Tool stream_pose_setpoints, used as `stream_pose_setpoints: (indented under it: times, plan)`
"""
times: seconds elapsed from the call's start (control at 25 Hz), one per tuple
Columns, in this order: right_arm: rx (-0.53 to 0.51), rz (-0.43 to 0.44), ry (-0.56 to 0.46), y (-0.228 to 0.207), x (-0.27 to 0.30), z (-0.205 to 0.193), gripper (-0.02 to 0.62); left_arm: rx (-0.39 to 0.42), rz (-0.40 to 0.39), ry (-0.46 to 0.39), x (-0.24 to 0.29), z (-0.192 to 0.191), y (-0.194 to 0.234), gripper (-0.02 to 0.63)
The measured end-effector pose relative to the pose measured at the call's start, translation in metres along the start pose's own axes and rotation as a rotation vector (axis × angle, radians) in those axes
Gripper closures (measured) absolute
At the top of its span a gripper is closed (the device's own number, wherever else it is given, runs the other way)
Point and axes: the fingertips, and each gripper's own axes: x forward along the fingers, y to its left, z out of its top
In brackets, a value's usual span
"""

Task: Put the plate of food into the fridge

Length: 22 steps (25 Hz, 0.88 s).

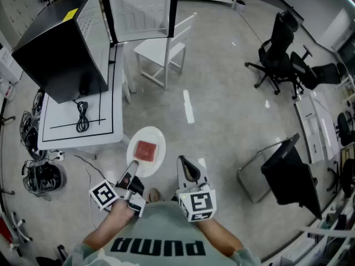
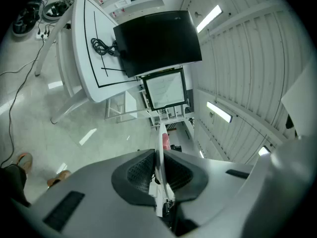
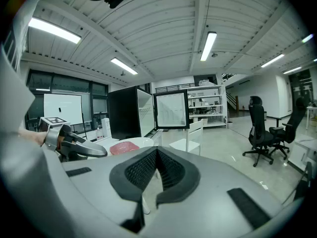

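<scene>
The left gripper (image 1: pixel 132 170) was clenched on the near rim of the plate (image 1: pixel 156 135), which it held level above the floor with the red food (image 1: pixel 146 150) at its centre. The plate was near the near right corner of the table (image 1: pixel 64 134), and the black fridge (image 1: pixel 61 54) stood on the far part of that table with its door (image 1: pixel 141 10) open. The right gripper (image 1: pixel 185 164) hung just right of the plate, its jaws closed together on nothing

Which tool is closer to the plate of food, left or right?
Left. The left tool is shut on the near rim of the plate. The right tool is shut on nothing, off to the plate's right, apart from it.
</scene>
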Motion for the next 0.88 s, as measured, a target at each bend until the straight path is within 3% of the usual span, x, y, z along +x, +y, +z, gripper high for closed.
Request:
stream_pose_setpoints:
  times: [0.88]
  plan:
    - [0.035,-0.01,0.015,-0.013,0.014,-0.009,0.591,-0.001,0.03,-0.001,0.009,0.007,0.012,0.569]
